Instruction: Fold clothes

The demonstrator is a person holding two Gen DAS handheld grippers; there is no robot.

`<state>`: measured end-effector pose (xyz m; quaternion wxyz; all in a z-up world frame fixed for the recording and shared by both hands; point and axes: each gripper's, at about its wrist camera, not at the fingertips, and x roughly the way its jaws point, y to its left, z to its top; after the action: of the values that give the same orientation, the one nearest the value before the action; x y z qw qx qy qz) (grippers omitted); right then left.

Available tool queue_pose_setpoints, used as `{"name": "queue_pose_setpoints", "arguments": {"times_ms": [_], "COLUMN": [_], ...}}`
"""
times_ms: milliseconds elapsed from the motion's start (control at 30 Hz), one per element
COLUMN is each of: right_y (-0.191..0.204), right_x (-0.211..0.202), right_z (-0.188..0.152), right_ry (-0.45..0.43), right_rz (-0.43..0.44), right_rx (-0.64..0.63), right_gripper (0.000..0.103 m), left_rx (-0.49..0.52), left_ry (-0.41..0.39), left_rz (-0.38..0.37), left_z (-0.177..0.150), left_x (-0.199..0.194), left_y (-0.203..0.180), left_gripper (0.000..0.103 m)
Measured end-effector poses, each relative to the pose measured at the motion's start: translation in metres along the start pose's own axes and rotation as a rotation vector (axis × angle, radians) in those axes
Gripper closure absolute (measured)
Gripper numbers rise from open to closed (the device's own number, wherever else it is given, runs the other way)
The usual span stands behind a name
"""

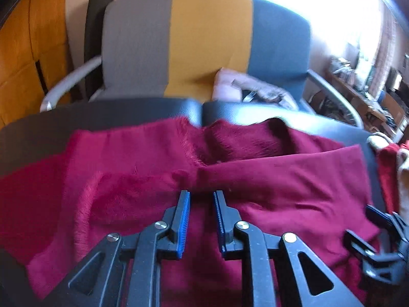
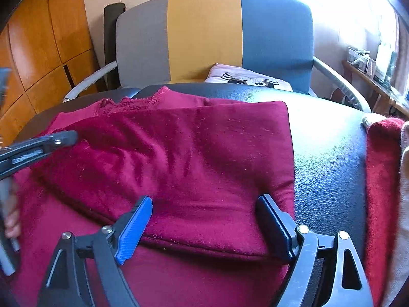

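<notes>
We see a dark red garment [image 2: 179, 158] spread over a black leather-like surface [image 2: 329, 168], covering most of its left and middle part, with bare black showing along the right side and the far edge. A folded layer lies on top, its straight edge running toward the far right, and its near hem sits just in front of our right gripper [image 2: 204, 220]. That gripper's fingers are spread wide above the folded hem, one blue pad [image 2: 134, 230] to the left and the other finger at the cloth's right edge; nothing is pinched between them. Our left gripper [image 1: 202, 220] hovers over the middle of the garment with its fingers a small way apart, and only the cloth below shows through the gap; no fabric is gripped. In the right wrist view the left gripper comes in from the left edge over the garment. At the right edge of the surface lies another red and cream cloth [image 2: 383, 179]. Beyond the far edge stands an armchair [image 2: 204, 38] in grey, yellow and blue, with a pale cushion [image 2: 248, 79] on its seat.
</notes>
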<state>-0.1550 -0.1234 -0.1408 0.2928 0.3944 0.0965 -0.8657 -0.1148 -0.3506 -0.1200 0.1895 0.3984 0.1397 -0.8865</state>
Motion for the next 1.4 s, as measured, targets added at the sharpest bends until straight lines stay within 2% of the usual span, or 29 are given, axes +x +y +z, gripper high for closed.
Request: {"name": "queue_pose_setpoints", "arguments": {"times_ms": [133,367,700,767,833,900,1067,1233,1400], "right_y": [0.001,0.002,0.008,0.008,0.008,0.008,0.008,0.011,0.011], "right_x": [0.004,0.009,-0.003,-0.006,-0.006,-0.006,-0.006,-0.005,-0.005], "right_z": [0.002,0.007,-0.004,-0.008,-0.009,-0.008,-0.008,-0.009,-0.009], "right_ry": [0.001,0.002,0.019,0.018,0.02,0.022,0.025,0.027,0.03], "right_rz": [0.001,-0.008,-0.029,-0.03,-0.035,-0.038,-0.042,-0.056,-0.057], "right_rx": [-0.004,-0.009,-0.04,-0.038,-0.039,-0.041,-0.044,-0.053,-0.051], "right_gripper": [0.01,0.009,0.009,0.009,0.009,0.009,0.009,0.008,0.007], "left_rx": [-0.016,-0.047,-0.095,-0.118,-0.188,-0.266,-0.493,-0.747,-0.874], "left_ry": [-0.026,-0.027,-0.011,0.001,-0.006,-0.041,-0.117,-0.103,-0.047], "left_rz": [-0.029,-0.054,-0.093,-0.115,-0.135,-0.141,0.033,0.237,0.35], "left_z": [0.002,0.003,-0.017,-0.021,-0.027,-0.035,-0.053,-0.074,-0.091], "left_x": [0.006,0.006,-0.013,-0.026,-0.043,-0.065,-0.115,-0.141,-0.144], "left_y": [0.005,0.011,0.019,0.024,0.039,0.064,0.176,0.313,0.39], "left_gripper": [0.084,0.084,0.084,0.083,0.08,0.078,0.073,0.07,0.07]}}
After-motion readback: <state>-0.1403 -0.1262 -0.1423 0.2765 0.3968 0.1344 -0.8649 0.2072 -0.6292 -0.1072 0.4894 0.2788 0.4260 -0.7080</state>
